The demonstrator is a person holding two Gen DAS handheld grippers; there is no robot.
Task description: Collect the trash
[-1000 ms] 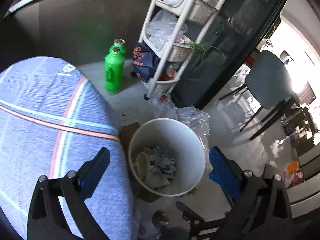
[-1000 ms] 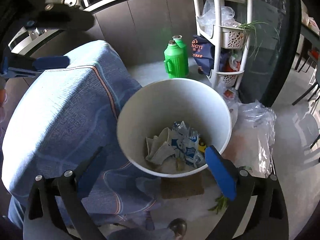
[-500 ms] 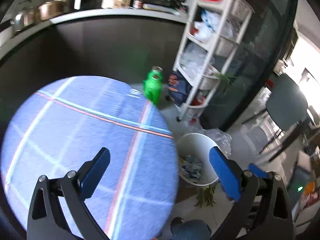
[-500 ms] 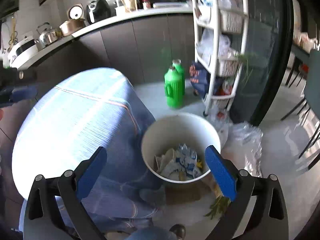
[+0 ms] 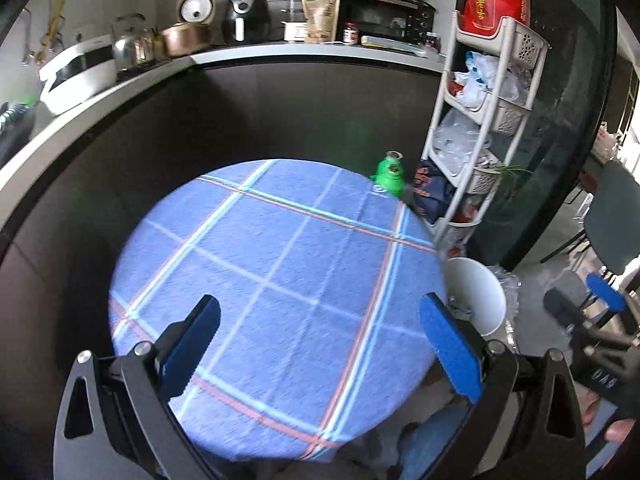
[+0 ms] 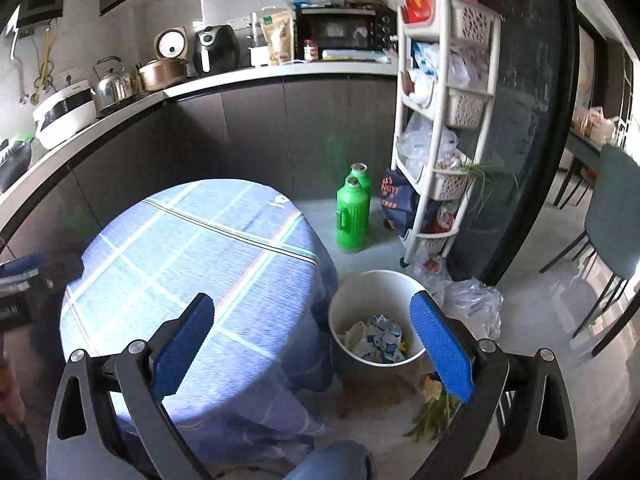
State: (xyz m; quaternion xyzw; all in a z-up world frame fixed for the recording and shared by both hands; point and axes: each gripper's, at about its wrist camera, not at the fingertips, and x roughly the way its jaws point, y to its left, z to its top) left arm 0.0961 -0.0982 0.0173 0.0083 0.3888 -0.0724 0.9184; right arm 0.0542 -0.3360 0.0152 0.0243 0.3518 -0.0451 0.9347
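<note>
A white trash bin [image 6: 368, 284] stands on the floor right of a round table with a blue plaid cloth [image 6: 192, 264]. It holds crumpled paper and blue-white wrappers [image 6: 380, 340]. In the left wrist view the bin [image 5: 476, 292] peeks out past the table's [image 5: 280, 280] right edge. My left gripper [image 5: 320, 344] is open and empty above the tabletop. My right gripper [image 6: 312, 344] is open and empty, high above the table edge and bin. Green stalks [image 6: 432, 416] and a brown scrap [image 6: 428, 384] lie on the floor by the bin.
Two green bottles [image 6: 352, 216] and a dark bag [image 6: 396, 200] stand by a white basket rack [image 6: 440, 120]. A clear plastic bag [image 6: 476, 304] lies right of the bin. A counter with appliances [image 6: 240, 64] runs behind. Chairs [image 6: 612, 216] stand at right.
Both grippers have risen and pulled back from the bin; the view now takes in the whole tabletop and the counter. Both stay open and empty.
</note>
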